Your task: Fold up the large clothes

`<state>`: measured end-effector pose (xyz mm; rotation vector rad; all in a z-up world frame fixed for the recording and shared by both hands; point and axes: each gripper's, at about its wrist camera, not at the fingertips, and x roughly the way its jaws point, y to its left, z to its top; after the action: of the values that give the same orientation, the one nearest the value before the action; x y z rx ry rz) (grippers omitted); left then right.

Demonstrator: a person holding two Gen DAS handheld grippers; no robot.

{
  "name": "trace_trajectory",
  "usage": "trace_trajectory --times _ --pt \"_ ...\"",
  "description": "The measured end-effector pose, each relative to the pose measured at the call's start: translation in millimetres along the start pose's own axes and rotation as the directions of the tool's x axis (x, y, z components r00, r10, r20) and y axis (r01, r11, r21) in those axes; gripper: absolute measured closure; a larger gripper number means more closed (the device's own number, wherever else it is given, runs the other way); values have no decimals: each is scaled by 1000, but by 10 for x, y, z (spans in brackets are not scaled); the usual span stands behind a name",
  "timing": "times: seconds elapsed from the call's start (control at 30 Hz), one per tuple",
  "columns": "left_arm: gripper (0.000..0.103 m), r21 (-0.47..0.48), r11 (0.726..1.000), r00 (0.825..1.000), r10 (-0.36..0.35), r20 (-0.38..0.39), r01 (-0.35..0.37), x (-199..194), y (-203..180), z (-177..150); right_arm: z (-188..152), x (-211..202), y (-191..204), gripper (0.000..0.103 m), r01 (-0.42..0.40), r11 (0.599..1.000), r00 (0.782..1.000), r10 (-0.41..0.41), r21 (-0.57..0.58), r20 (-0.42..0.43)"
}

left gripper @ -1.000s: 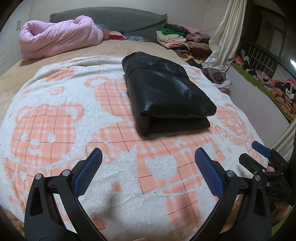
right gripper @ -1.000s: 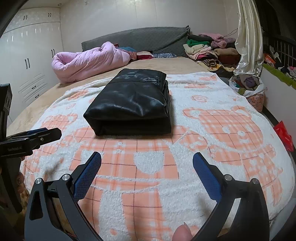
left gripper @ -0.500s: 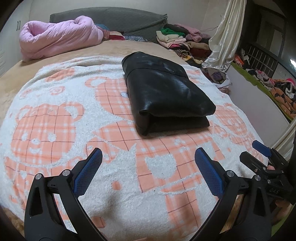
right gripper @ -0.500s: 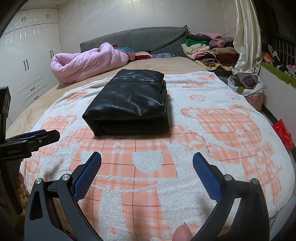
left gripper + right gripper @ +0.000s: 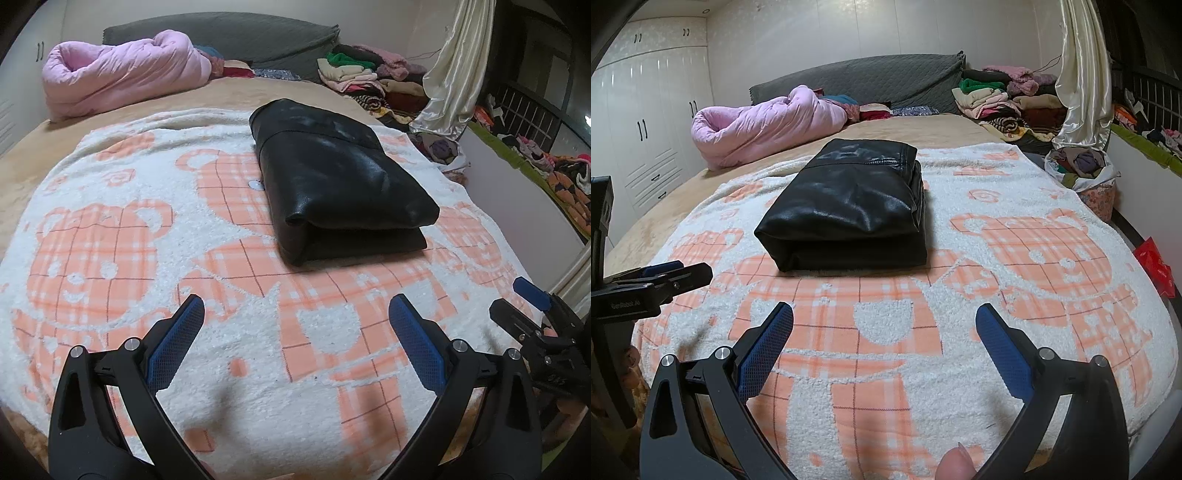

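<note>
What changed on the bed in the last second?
Very little. Both views drift slightly; nothing was gripped or released. The folded black jacket lies as before on the bear blanket, and the left gripper and right gripper stay open, short of it.

Folded black jacket [image 5: 846, 210]: leather-look, smooth, soft sheen, fine creases catching light. Bear-print blanket [image 5: 1015, 206] beneath: nubbly fleece, matt, white and orange. Bed [image 5: 916, 129] cover at 12 o'clock: tan, short velvety pile. Pink quilt [image 5: 764, 125] at 10 o'clock: puffy cloth, faint lustre. Curtain [image 5: 1082, 74] at 2 o'clock: glossy satin. Left hand-held gripper [image 5: 295, 336] and right hand-held gripper [image 5: 884, 339]: matt black plastic, blue textured pads [image 5: 764, 349], bright metal pins.
</note>
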<state>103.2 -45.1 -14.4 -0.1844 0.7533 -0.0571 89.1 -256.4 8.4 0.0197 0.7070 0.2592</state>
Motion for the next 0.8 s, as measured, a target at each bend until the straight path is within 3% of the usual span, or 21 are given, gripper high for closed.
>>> trace_trajectory --times 0.8 --pt "9 2 1000 1000 19 -9 -19 -5 -2 -10 0 -4 -4 4 4 1000 1000 -4 4 -2"
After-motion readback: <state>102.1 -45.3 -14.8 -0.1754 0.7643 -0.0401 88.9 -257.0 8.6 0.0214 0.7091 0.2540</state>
